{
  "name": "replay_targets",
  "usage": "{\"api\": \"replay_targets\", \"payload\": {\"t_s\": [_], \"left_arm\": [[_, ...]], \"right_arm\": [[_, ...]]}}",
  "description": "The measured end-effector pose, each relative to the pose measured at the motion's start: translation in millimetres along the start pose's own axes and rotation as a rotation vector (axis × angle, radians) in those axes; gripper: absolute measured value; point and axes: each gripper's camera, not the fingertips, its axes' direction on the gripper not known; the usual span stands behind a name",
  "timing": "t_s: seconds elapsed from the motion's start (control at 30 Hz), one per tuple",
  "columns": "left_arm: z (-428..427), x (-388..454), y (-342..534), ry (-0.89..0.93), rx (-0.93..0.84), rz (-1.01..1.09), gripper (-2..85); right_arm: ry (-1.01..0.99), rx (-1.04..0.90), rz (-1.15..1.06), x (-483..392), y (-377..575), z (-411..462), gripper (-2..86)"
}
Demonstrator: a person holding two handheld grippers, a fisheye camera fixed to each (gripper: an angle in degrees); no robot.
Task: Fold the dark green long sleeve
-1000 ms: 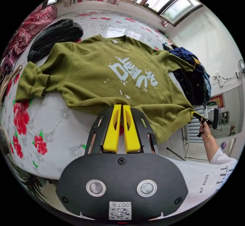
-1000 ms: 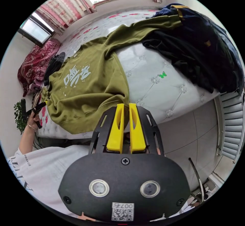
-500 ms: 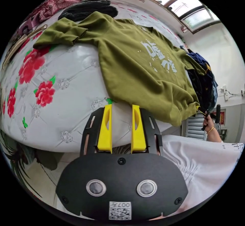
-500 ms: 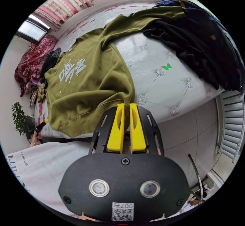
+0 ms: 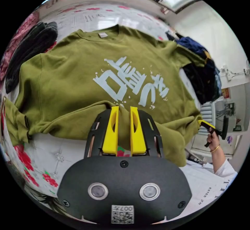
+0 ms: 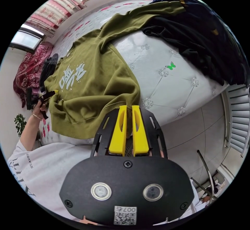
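The dark green long sleeve point(image 5: 78, 79) lies front up on the bed, with a pale print on its chest. Its hem bunches toward me. My left gripper point(image 5: 124, 109) stands open at the middle of the hem, with green cloth between its parted jaws. From the right gripper view it appears small at the hem's far side point(image 6: 50, 94), held by a hand. My right gripper point(image 6: 129, 107) is shut on the hem corner of the long sleeve point(image 6: 99, 79) at the bed's edge. It appears in the left gripper view at that corner point(image 5: 205, 124). One sleeve runs under dark clothes.
A heap of dark blue and black clothes point(image 6: 208, 37) covers the bed's corner. A black knit garment point(image 5: 28, 48) lies beside the shirt's shoulder. The white quilted bed point(image 6: 169, 84) has red flowers. Beyond the edge are a tiled floor point(image 6: 198, 136) and a radiator point(image 6: 239, 126).
My left gripper let go of the hem, swung off over the bed, and is back at the hem with jaws parted. My right gripper kept hold of the corner.
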Motion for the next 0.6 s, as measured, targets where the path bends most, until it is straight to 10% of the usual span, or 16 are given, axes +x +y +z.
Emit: {"api": "replay_targets", "payload": {"t_s": [0.6], "left_arm": [[-20,-59,178,0.138,0.258,-0.174,11.1]], "right_arm": [[-0.025,-0.031,0.054,36,-16,-6,1.0]]}}
